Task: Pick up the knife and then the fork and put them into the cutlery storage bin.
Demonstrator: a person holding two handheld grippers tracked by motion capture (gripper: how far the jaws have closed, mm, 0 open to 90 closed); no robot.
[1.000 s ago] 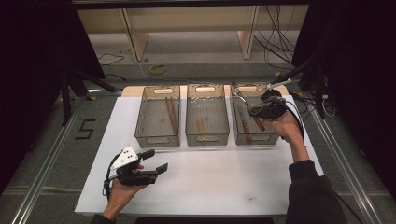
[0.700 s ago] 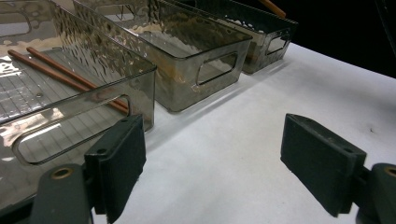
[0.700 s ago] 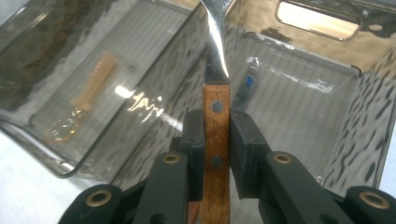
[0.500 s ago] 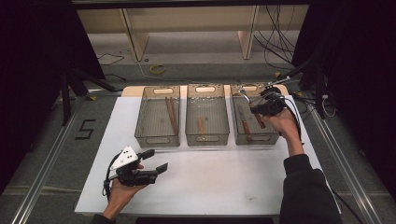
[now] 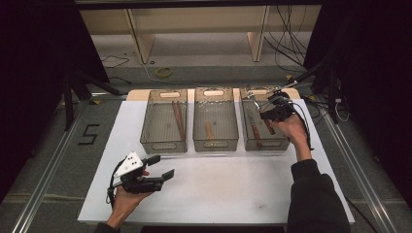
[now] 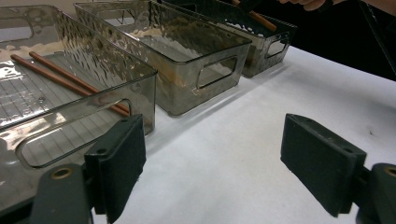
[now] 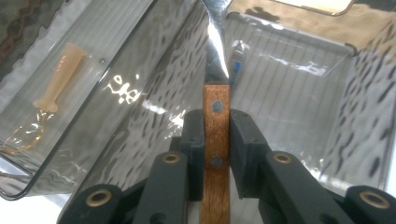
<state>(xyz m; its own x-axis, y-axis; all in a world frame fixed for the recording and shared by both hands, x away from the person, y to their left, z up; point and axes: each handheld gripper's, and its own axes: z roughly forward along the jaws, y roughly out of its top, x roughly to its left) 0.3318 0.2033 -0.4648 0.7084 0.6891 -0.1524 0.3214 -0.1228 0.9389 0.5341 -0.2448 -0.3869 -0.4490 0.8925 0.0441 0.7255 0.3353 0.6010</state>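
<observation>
Three clear grey bins stand in a row on the white table [image 5: 233, 194]. My right gripper [image 5: 274, 114] [image 7: 216, 135] hangs over the right bin [image 5: 262, 145], shut on the wooden handle of a riveted utensil [image 7: 215, 60]. Its metal end points down into that bin. Another wooden-handled utensil [image 5: 254, 131] lies on the bin's floor. My left gripper [image 5: 163, 166] [image 6: 219, 163] is open near the table's front left, with nothing between its pads, and it faces the left bin [image 6: 93, 112].
The left bin [image 5: 163, 145] holds a pair of brown chopsticks [image 5: 178, 119] [image 6: 70, 81]. The middle bin [image 5: 215, 144] holds a tan-handled utensil [image 5: 209, 130] [image 7: 58, 77]. Cables run past the table's far right corner, and shelving stands behind.
My right gripper has sunk a little and shifted slightly left over the right bin, with the utensil in it. The left gripper has stayed still.
</observation>
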